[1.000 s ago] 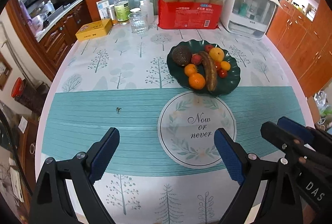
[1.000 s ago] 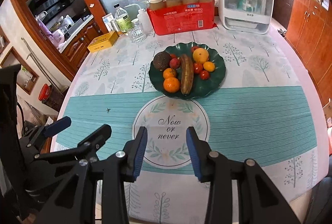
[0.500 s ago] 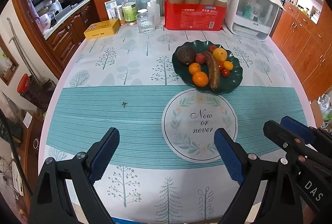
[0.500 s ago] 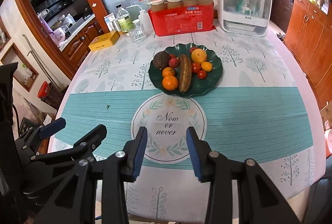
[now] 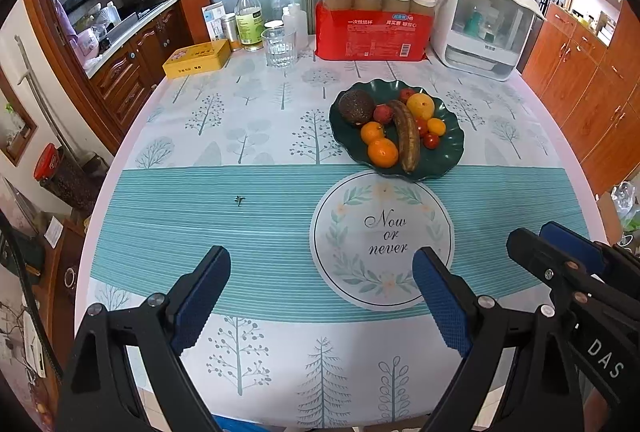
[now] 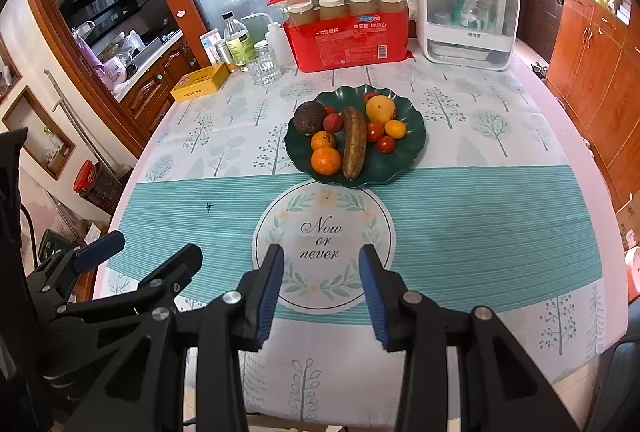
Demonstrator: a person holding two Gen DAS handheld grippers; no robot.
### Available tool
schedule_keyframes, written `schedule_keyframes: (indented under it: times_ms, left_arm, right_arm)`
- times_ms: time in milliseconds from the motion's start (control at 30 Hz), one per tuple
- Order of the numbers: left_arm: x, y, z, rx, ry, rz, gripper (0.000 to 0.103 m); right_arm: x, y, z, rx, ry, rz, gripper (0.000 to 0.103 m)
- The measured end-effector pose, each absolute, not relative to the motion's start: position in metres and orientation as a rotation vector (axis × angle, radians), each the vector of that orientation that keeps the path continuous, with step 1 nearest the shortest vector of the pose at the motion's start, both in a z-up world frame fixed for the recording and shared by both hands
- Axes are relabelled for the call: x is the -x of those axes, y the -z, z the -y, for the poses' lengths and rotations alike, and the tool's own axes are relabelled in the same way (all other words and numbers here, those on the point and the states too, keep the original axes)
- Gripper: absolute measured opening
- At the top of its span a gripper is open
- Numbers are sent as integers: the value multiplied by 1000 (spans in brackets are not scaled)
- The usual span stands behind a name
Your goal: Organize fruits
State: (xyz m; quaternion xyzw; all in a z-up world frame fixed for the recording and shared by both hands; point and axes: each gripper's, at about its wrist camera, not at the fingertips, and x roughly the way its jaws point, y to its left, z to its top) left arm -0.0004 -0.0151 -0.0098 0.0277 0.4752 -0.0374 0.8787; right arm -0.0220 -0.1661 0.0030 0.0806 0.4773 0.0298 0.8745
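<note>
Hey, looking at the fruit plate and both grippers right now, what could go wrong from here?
1. The fruit is packed tight on the green plate; gripping the banana could nudge the small tomatoes and they might roll off.
2. The right gripper is open only narrowly, likely too narrow for the front orange.
3. The drinking glass stands just behind the plate; overreaching might tip it.

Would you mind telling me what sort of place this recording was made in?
Most likely a home dining area beside a kitchen: a cloth-covered table with a fruit plate, wooden cabinets, and a kitchen counter behind.
</note>
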Motion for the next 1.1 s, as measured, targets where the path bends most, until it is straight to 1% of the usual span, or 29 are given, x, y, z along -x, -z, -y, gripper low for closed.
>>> schedule_keyframes:
  times_ms: [1100]
  left_arm:
    - [5,14,15,-59,75,-1013,92]
  right_arm:
    - [23,-1,169,-175,-65,-1002,39]
